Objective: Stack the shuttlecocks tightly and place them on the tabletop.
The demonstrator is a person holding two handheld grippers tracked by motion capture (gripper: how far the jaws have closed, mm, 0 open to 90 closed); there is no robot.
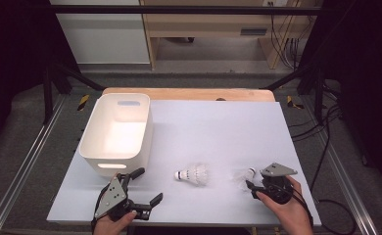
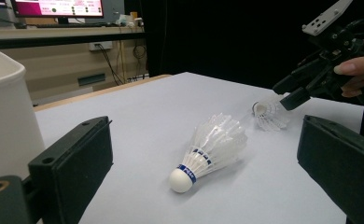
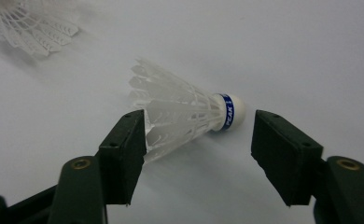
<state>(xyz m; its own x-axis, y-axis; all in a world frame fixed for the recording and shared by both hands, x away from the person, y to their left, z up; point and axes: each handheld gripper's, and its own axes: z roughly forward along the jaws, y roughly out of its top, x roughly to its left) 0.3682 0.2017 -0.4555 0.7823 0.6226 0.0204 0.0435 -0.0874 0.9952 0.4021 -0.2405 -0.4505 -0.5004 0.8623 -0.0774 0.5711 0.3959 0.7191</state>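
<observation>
Black jaws of the right gripper [image 3: 196, 154] stand apart around a white shuttlecock [image 3: 185, 116] lying on its side at the near right of the table [image 1: 218, 122], one pad against the feather skirt, the other just clear of the blue-banded cork; nothing is clamped yet. Straddling it lengthwise looks meant to catch both skirt and cork in one squeeze. Just to its left, near the table's middle, a second shuttlecock [image 1: 194, 174] lies with its cork pointing left toward the white bin [image 1: 115, 129], which sits at the far left, likely the destination for both. At the near left edge the left gripper [image 1: 142, 188] rests with its jaws wide and empty, seemingly waiting its turn. Seen from the right gripper view, the skirt touches one pad, a contact too small to judge from the high view; the left gripper view instead catches the right gripper [image 2: 287, 91] from afar, low over its shuttlecock, and a monitor [image 2: 56, 8] beyond the table
</observation>
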